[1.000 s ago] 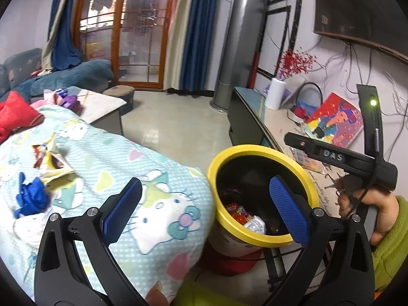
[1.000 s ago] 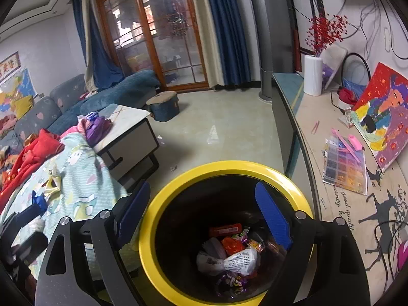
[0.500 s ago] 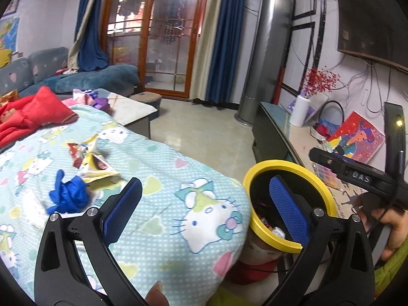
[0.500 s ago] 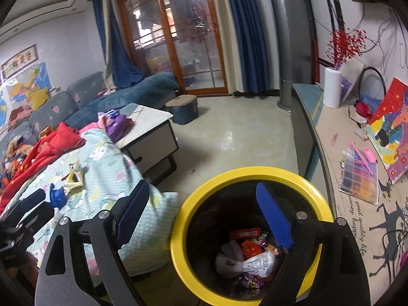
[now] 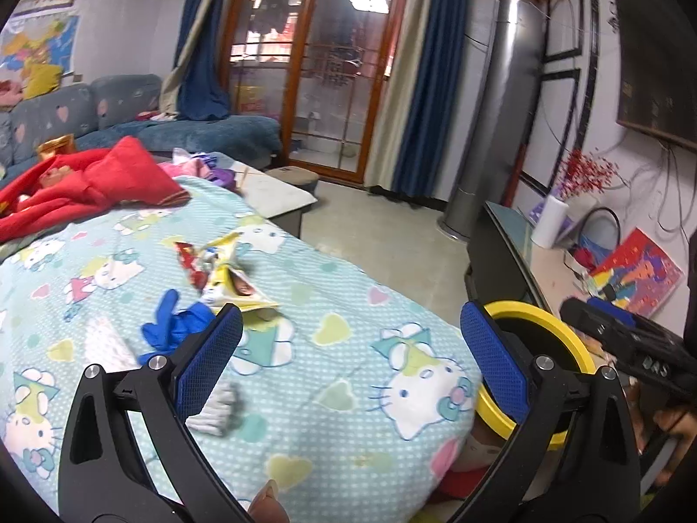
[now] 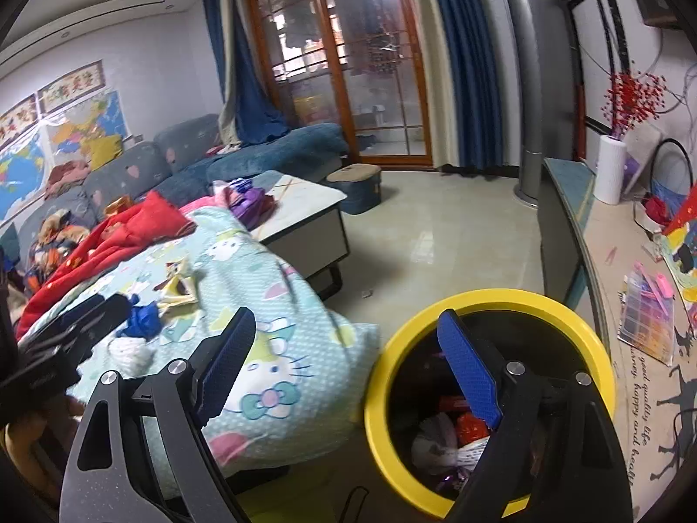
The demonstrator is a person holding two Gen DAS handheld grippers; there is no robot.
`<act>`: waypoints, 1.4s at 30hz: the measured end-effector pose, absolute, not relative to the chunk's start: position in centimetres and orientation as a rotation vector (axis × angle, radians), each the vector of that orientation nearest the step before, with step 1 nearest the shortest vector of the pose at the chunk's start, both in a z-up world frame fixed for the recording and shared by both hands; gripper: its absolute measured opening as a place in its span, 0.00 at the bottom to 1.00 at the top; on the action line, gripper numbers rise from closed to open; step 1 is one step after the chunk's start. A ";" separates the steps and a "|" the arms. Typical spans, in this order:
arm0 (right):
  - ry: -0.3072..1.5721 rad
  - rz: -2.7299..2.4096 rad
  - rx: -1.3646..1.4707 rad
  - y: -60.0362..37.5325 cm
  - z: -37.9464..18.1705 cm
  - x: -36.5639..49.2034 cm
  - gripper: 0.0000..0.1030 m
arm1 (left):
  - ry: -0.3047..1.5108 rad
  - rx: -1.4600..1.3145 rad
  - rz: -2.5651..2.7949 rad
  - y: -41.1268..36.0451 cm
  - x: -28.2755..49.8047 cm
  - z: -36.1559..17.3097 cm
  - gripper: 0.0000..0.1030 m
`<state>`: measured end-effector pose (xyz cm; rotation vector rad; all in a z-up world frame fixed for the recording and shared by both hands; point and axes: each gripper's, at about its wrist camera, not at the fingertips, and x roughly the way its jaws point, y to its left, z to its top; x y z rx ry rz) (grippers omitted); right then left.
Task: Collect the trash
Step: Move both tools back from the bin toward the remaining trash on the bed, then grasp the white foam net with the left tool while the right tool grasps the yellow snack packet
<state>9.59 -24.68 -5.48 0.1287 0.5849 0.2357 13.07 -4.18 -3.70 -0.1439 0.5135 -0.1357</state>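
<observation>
Trash [image 5: 226, 279], a loose heap of crumpled wrappers, lies on the cartoon-cat bedspread [image 5: 331, 348] in our left wrist view, left of centre and a little beyond the claw. Just nearer sits a blue glove [image 5: 174, 327], and nearer again a pale wad [image 5: 218, 407] beside the left pad. Our left gripper [image 5: 348, 361] is spread wide with nothing between its blue pads. At far right we see the yellow rim of the bin [image 5: 562, 327], partly hidden behind the right finger, and our other tool, held in a hand.

In our right wrist view, the right gripper [image 6: 344, 361] also stands wide open and empty. The bin [image 6: 392, 370] is near, lower right, already holding wrappers and a white bag. The bedspread [image 6: 279, 305] is to the left, with the wrappers [image 6: 178, 290] and the blue glove [image 6: 143, 320] farther left on it.

We judge the wrappers light, thin and crinkly, likely slippery, and apt to slide off the soft cloth. We would pinch the raised folded peak of the yellow wrapper, not a flat edge, so as not to catch the fabric.
</observation>
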 end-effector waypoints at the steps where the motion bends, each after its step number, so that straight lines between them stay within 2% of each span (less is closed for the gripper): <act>1: 0.586 0.243 0.125 -24.4 -5.5 9.6 0.81 | 0.510 -0.149 -0.125 -3.7 13.1 -3.6 0.89; 24: 0.628 0.453 0.009 -14.9 -5.1 10.6 0.82 | 0.536 -0.283 0.128 5.8 13.0 -4.5 0.89; 38: 0.699 0.521 -0.014 -9.0 -6.7 15.0 0.82 | 0.600 -0.412 0.242 11.8 13.1 -7.0 0.89; 42: 0.752 0.530 0.014 -7.8 -7.9 17.0 0.73 | 0.634 -0.476 0.236 13.1 13.3 -8.1 0.89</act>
